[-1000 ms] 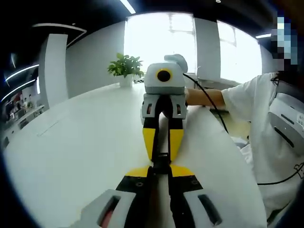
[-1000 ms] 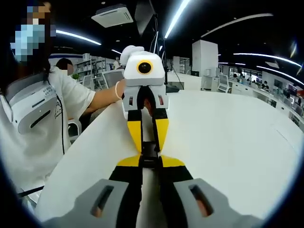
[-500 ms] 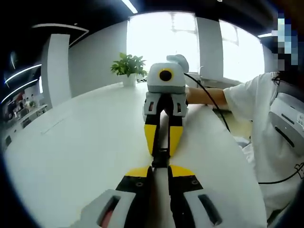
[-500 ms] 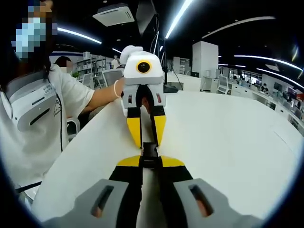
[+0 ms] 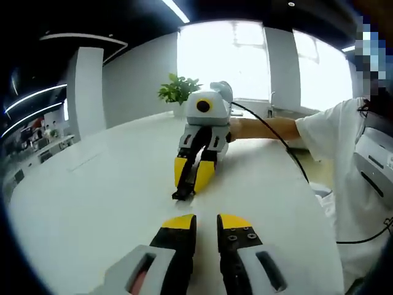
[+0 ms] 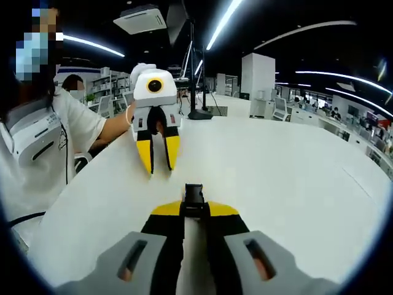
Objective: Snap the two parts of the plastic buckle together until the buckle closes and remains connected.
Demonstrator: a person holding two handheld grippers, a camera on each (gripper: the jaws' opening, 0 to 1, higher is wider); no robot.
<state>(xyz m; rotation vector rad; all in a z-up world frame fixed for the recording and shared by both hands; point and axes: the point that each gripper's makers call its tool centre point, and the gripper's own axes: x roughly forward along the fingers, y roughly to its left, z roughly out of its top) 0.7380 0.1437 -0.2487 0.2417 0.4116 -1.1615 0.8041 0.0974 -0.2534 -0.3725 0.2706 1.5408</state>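
The black plastic buckle (image 6: 194,195) sticks out from between the yellow tips of my right gripper (image 6: 194,209), which is shut on it just above the white table (image 6: 295,172). It reads as one black piece. In the left gripper view the same buckle (image 5: 182,194) hangs at the tip of the right gripper (image 5: 189,183), low over the table (image 5: 92,196). My left gripper (image 5: 207,220) is open with nothing between its jaws, a short way back from the buckle. In the right gripper view the left gripper (image 6: 158,167) hovers to the upper left, fingers apart and empty.
A person in a white shirt (image 5: 344,166) sits along one side of the table, with a forearm (image 6: 113,126) reaching to the left gripper. A potted plant (image 5: 178,91) stands at the far edge. A black cable (image 5: 279,144) trails from the right gripper.
The left gripper has let go of the buckle, opened and drawn back. The two grippers, tip to tip before, now stand apart, and the buckle stays in the right gripper.
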